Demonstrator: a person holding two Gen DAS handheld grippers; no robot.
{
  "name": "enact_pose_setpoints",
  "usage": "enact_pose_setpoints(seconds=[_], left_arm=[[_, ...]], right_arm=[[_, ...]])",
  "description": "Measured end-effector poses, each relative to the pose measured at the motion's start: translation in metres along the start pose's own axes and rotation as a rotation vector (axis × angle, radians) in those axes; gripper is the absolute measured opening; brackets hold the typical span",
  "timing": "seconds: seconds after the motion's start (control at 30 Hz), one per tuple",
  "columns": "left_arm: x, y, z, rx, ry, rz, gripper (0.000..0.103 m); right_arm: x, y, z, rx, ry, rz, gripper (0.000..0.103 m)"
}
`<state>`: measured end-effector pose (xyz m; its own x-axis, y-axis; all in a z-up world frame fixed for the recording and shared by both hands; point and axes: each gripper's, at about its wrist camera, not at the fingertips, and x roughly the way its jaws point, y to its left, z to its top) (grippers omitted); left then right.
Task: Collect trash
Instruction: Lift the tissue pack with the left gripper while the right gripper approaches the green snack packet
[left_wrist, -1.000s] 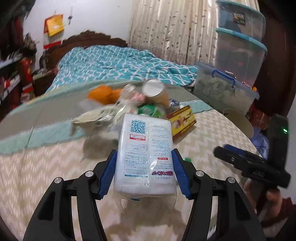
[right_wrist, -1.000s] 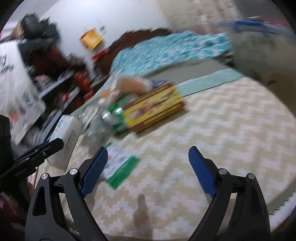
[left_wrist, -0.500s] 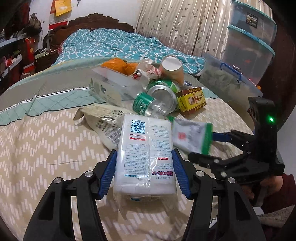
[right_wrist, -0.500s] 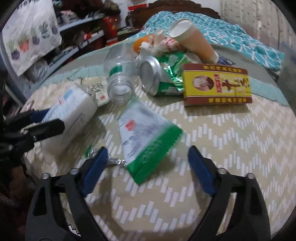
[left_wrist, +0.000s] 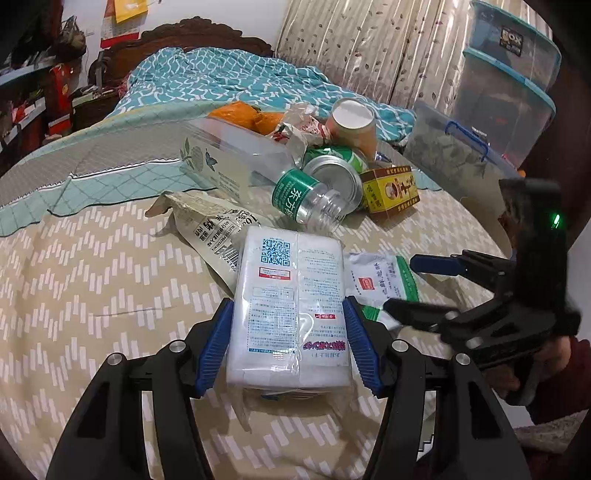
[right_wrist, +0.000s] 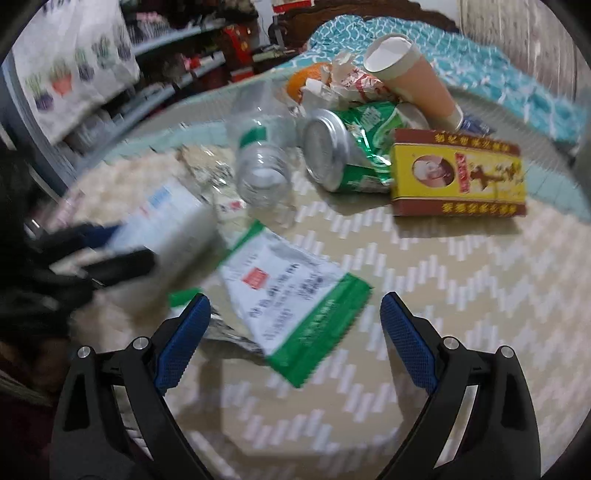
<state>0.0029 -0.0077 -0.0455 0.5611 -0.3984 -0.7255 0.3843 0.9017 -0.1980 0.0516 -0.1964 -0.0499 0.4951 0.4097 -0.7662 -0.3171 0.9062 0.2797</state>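
Observation:
My left gripper (left_wrist: 288, 339) is shut on a white plastic-wrapped pack (left_wrist: 290, 302) with a blue QR code, its blue pads pressed on both long sides. The same pack (right_wrist: 162, 229) shows blurred at the left of the right wrist view. My right gripper (right_wrist: 295, 328) stands open over a flat white and green sachet (right_wrist: 291, 291) lying on the zigzag cloth; the pads do not touch it. In the left wrist view the sachet (left_wrist: 384, 280) lies just right of the pack, with the right gripper (left_wrist: 413, 280) around it.
A heap of trash lies behind: a clear bottle (right_wrist: 262, 166), a crushed green can (right_wrist: 340, 151), a yellow box (right_wrist: 458, 181), a paper cup (right_wrist: 410, 77), a crumpled wrapper (left_wrist: 207, 229) and an orange (left_wrist: 243, 114). Plastic storage bins (left_wrist: 461, 162) stand at the right, a bed (left_wrist: 229, 81) behind.
The right gripper swung left over the sachet and its jaws widened a little. The left gripper dipped toward the table with the pack still held.

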Motion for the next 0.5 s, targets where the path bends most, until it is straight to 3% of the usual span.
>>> enact_pose_setpoints(seconds=[0.13,0.27,0.5], left_arm=[[0.002,-0.002,-0.001,0.013,0.004,0.006,0.057],[0.002,-0.001,-0.001,0.008,0.007,0.004,0.057],[0.003,-0.001,-0.002,0.011,0.007,0.004,0.057]], right_arm=[[-0.005,-0.017,0.003,0.129,-0.026,0.103,0.092],[-0.01,-0.036,0.002,0.245,-0.042,0.184,0.084],[-0.02,-0.066,-0.009,0.387,-0.072,0.216,0.071]])
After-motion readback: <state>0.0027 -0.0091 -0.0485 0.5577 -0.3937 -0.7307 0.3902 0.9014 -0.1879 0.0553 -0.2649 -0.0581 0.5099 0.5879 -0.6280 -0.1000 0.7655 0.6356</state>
